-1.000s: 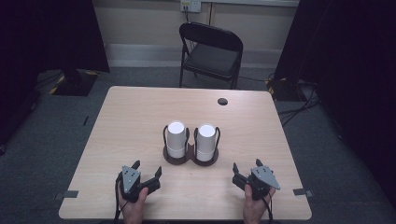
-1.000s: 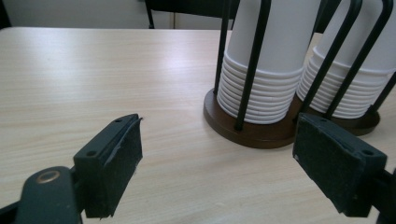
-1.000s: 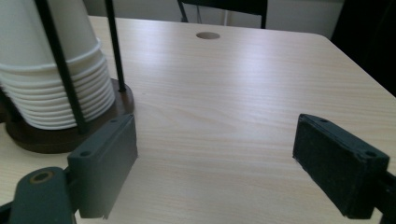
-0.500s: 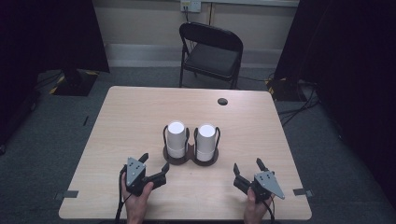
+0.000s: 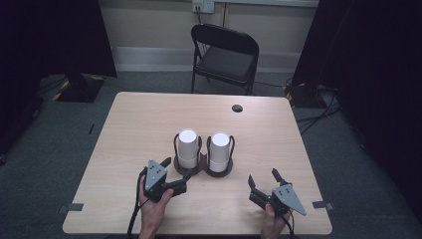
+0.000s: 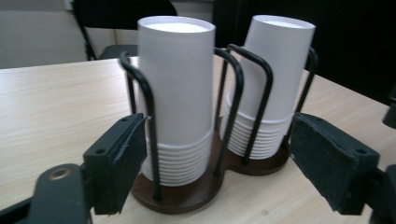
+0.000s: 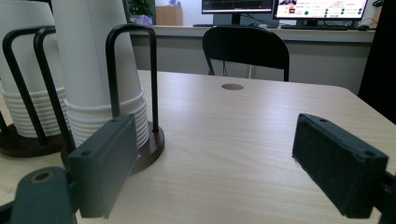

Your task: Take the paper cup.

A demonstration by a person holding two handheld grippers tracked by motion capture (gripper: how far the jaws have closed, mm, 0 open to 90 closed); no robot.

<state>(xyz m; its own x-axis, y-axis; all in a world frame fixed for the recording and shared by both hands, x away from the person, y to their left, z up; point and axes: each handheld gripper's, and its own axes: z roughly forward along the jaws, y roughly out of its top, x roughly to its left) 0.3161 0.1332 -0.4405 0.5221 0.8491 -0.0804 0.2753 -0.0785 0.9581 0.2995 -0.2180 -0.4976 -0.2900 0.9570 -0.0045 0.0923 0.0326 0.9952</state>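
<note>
The left tongs [image 5: 178, 171] hover just short of the cup holder [image 6: 187, 196], released, with nothing between the pads; the jaws have just been closing from their widest setting. In the left gripper view the jaws frame the nearer stack of paper cups [image 6: 180, 93], which stands upright inside the black wire loops on the dark round base. The step in hand appears to be an approach to this stack. Advance level, keep each pad clear of the wire loops, and grip the cup wall above the nested rims. Squeeze lightly: thin paper likely crumples. The right tongs [image 5: 262, 180] rest released, well apart. The second stack [image 5: 219, 149] stands beside the first at mid-bench [image 5: 149, 119].
</note>
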